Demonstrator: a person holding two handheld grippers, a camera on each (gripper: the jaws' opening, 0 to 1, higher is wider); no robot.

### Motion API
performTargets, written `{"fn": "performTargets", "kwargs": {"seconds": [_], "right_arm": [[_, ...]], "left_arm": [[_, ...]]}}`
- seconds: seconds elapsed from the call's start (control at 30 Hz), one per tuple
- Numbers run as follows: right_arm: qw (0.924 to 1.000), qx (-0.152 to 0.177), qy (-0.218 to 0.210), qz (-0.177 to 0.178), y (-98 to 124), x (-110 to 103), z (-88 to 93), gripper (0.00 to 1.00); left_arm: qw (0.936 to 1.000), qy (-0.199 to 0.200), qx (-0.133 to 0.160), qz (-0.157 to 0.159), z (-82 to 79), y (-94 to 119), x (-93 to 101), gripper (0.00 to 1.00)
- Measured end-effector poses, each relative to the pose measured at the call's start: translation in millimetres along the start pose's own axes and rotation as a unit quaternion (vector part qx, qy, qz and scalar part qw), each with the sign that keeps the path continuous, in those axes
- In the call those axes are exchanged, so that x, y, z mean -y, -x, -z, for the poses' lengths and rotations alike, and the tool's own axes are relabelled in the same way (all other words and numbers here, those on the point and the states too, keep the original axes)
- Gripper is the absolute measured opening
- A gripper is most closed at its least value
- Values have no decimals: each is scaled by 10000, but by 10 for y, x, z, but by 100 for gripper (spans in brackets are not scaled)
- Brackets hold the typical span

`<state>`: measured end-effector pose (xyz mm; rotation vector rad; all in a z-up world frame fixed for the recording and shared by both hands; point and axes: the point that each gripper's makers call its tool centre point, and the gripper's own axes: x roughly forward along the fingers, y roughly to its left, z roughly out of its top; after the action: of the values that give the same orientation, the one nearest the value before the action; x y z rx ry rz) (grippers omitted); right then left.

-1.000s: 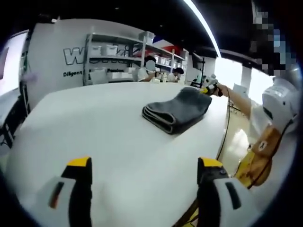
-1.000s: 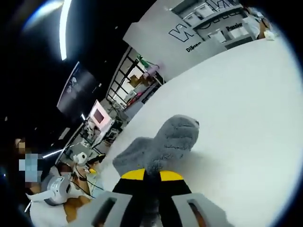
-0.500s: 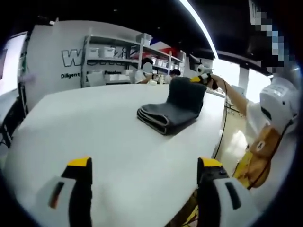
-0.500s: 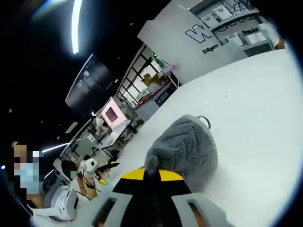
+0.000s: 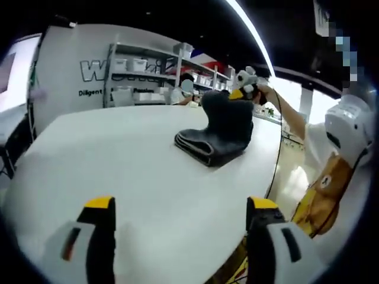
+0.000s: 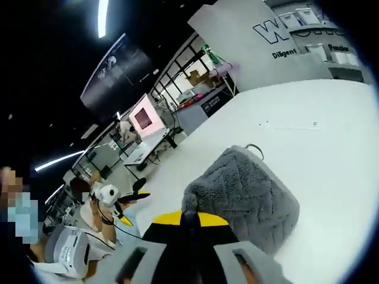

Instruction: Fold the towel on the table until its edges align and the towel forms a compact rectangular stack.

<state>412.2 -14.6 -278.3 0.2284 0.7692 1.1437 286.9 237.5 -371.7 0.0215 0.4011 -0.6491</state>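
1. Grey plush towel point(image 5: 220, 133) sits toward the far right part of the white table point(image 5: 118, 160). Its lower layers lie folded flat; one end is lifted upright above them.
2. Your right gripper point(image 6: 189, 220) has its yellow-tipped jaws closed on the towel's lifted edge. In the right gripper view, the fuzzy grey fabric point(image 6: 243, 192) bulges just past the jaw tips, with a small hanging loop point(image 6: 256, 149) at its top.
3. In the left gripper view, that right gripper point(image 5: 244, 89) is at the top of the raised towel end, held in your hand point(image 5: 263, 92).
4. Your left gripper point(image 5: 180, 204) is well apart from the towel, above bare table near the close edge. Its jaws stand wide apart, nothing between them.
5. Behind the table: white wall with dark lettering point(image 5: 98, 71), shelving with bins point(image 5: 142, 80), and people seated at the far side point(image 5: 186, 89).
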Motion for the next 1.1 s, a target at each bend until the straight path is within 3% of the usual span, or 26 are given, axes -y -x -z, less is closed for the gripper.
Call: {"fn": "performTargets", "kwargs": {"seconds": [0.1,0.3,0.53,0.9,1.1], "right_arm": [[9997,-224,120,-53,-136,-30,5,7],[9986,-376,342,-130,-314,-129,-80,7],[9956,-814,442,117,-583,131,-110,7],[9904,-1339,302,143,-970,207,222,7],[9892,-1443,221,136,-1090,206,330,7]], "left_arm": [[10000,12,13,28,9,-10,2,96],[10000,66,53,36,28,-13,-28,96],[9999,104,57,82,53,-30,-30,96],[9997,190,95,108,99,-9,-38,95],[9997,219,82,72,119,16,-60,95]]}}
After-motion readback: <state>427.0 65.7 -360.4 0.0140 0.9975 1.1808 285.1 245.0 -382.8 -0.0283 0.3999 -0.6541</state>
